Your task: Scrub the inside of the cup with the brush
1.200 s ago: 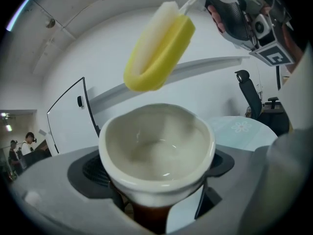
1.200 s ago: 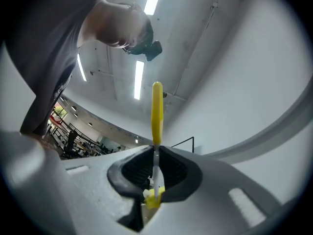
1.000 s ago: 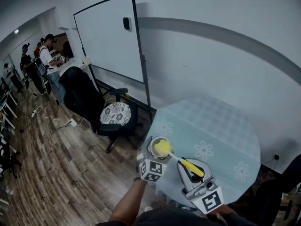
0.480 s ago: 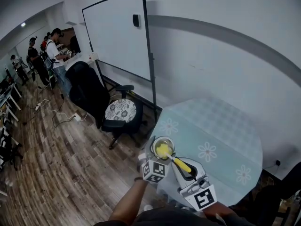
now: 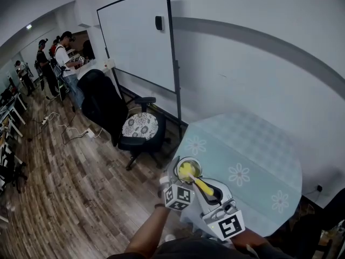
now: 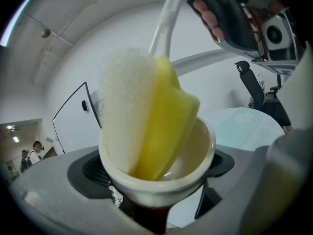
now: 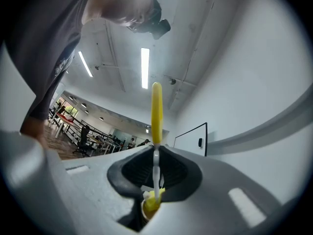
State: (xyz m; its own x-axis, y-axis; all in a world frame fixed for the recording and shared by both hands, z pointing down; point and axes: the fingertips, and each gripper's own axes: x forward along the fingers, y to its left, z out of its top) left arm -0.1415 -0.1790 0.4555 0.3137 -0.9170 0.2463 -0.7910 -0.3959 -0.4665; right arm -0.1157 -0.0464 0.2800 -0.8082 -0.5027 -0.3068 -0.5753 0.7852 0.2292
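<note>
**A:** In the head view, where is the cup sitting?

**B:** The cup is sitting in the left tongs at the near left edge of the surface. Whether it is touching the surface cannot be told. The right tongs are gripping the brush, which is slanting down into the cup. A chair and a whiteboard are standing beyond.

**A:** And what is the left gripper view showing?

**B:** Its jaws are clamping the cup's dark lower body from both sides. The brush's white-and-yellow sponge is filling the mouth and leaning toward the left wall.

**A:** What about the right gripper view?

**B:** There the jaws are standing narrow, pinching the brush's thin white stem. The yellow grip is showing above the pinch. The sponge is sitting below it, in the cup.
</note>
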